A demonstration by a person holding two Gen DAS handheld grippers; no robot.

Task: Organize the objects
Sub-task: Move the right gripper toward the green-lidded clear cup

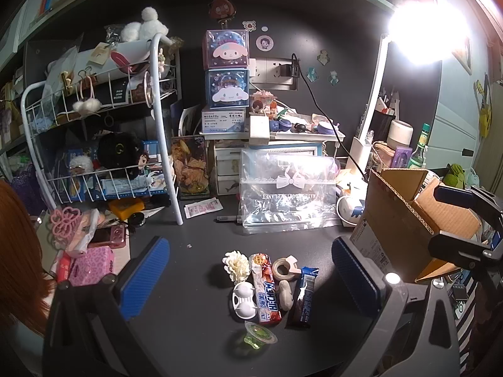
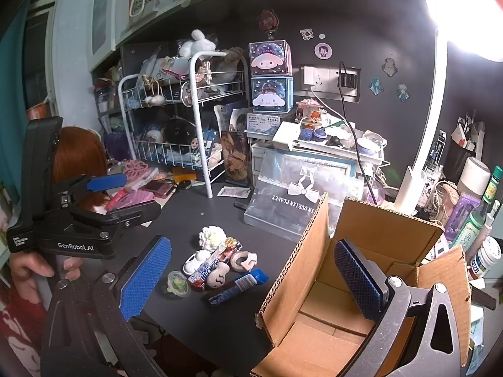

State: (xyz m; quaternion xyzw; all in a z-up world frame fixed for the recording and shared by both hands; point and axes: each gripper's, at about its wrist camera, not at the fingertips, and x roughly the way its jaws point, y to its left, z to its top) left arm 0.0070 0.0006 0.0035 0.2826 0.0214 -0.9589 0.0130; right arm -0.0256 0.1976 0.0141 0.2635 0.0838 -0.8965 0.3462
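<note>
On the dark bench [image 1: 195,251] lies a cluster of small things: a white fabric flower [image 1: 236,264], a red Hi-Chew candy pack [image 1: 266,289], a tape roll [image 1: 284,267] and a blue wrapped bar [image 1: 304,295]. The left hand-held gripper [image 1: 251,282] hovers above them, jaws wide and empty. The right hand-held gripper [image 2: 251,276], also wide and empty, hangs over the open brown cardboard box [image 2: 317,286] just beside the cluster.
</note>
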